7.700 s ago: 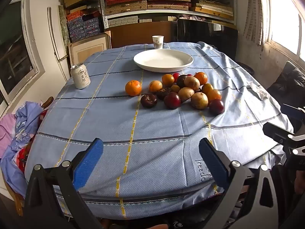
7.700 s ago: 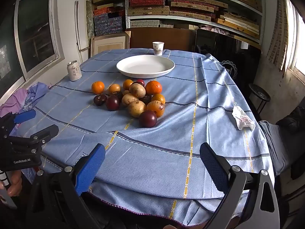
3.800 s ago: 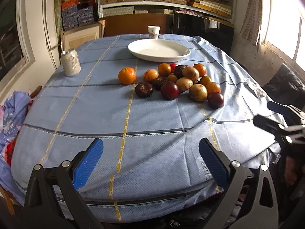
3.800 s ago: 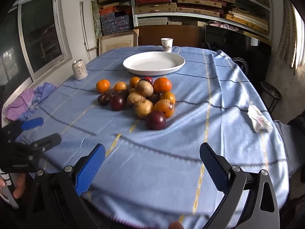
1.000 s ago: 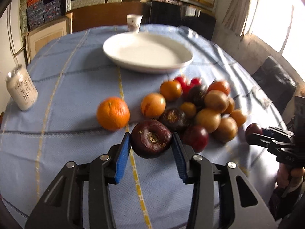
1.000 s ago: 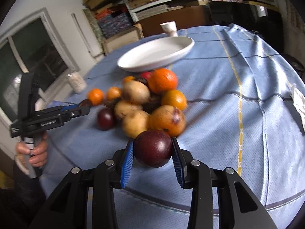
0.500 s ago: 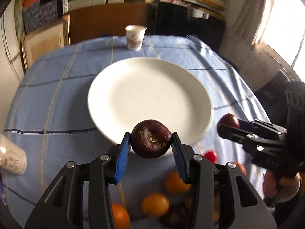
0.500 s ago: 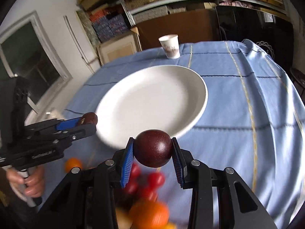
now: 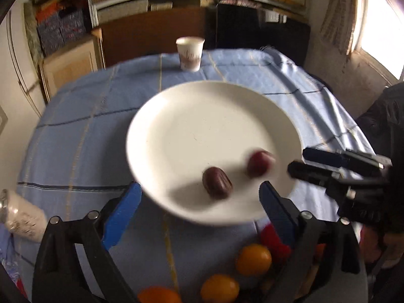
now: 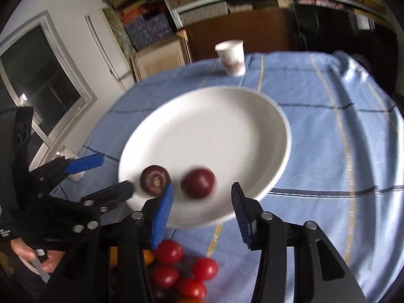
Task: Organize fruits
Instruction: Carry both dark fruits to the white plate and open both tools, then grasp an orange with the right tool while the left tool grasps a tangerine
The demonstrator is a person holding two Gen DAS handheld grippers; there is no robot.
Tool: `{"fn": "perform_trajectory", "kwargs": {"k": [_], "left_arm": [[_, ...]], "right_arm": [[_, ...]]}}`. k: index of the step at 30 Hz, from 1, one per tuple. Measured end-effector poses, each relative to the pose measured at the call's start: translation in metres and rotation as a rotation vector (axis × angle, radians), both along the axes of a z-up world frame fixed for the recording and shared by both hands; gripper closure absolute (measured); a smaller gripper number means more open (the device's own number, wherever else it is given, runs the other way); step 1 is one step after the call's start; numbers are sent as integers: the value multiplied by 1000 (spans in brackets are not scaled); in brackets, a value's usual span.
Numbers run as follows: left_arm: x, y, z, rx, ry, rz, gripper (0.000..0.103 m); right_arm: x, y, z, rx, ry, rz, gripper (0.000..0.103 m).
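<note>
Left wrist view: we see both tongs released, nothing between the fingers. Left gripper [image 9: 199,199] hangs over the plate's [image 9: 176,106] near rim; right gripper [image 10: 202,202] does likewise. Two plums sit apart on the plate near that rim: dark plum [image 9: 216,182] left, red plum [image 9: 258,163] right, both blurred. Oranges [image 9: 253,258] and tomatoes [image 10: 168,252] lie on the table by the plate's near rim. Cup [image 9: 190,53] stands at the far edge.
</note>
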State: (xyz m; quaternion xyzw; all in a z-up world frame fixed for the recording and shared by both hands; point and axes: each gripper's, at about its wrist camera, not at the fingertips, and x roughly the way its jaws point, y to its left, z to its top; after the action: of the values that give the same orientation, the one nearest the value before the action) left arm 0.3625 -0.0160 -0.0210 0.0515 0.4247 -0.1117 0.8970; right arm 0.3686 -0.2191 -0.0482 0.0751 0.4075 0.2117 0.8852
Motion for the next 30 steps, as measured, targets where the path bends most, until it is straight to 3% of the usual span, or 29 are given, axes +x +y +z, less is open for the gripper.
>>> {"fn": "perform_trajectory", "kwargs": {"k": [3,8,11,14,20,30], "left_arm": [[-38,15,11,-53,-71,15,5],[-87,45,5,-95,-141,90,5],[-102,61,-3,-118,-135,139,5],[-110,72,-14,-138,-111,177,5],[-130,80,-38,-211,-30,152,5],[-151,85,-37,-197,-72,176,5]], "right_arm": [[-29,-16,9,21,-65,-8,42],[-63,-32,-2,17,-69,14,41],[-77,-39,-13,62,-11,35,41],[-93,-42,-14,86,-11,50,41],[-111,-41,-21,10,-29,30,41],[-108,-33,-30,17,-10,52,42]]}}
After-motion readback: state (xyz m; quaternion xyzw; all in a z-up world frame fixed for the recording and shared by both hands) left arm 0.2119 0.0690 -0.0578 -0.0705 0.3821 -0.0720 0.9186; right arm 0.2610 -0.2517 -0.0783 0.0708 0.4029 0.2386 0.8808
